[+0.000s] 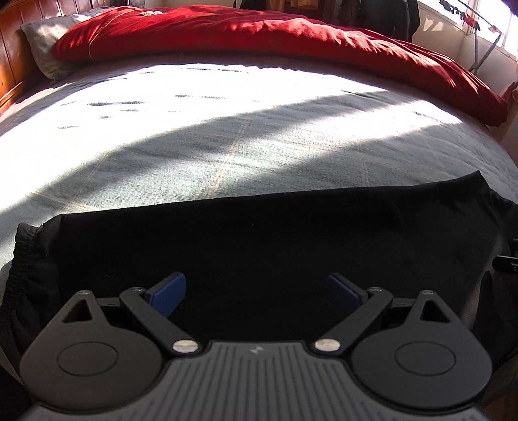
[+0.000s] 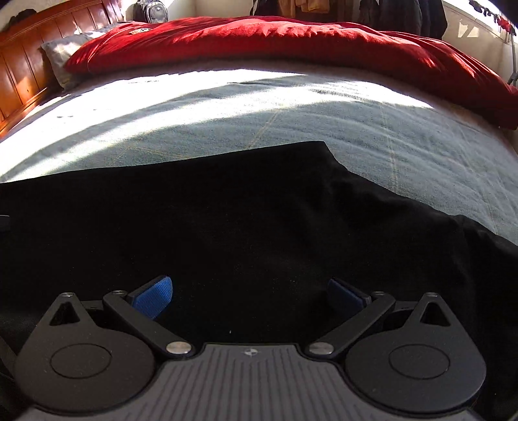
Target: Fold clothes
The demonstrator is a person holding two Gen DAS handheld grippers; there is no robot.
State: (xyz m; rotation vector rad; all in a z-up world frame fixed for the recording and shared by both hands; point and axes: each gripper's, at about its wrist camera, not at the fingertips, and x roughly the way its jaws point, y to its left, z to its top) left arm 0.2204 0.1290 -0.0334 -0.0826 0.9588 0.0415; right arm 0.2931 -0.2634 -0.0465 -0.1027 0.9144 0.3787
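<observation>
Pretty clearly somebody's bedroom at home: a big bed (image 1: pixel 226 136) with a grey woven bedspread fills most of both views, with a rumpled red duvet (image 2: pixel 291 42) bunched along the far side and a grey pillow (image 1: pixel 42 42) tucked up against a wooden panelled headboard (image 2: pixel 22 64). Jackets and other clothes (image 2: pixel 388 13) hang along the back wall, and over at the right there's a sunny window with a drying rack (image 1: pixel 476 29) carrying a few small items, so it's definitely lived-in.
</observation>
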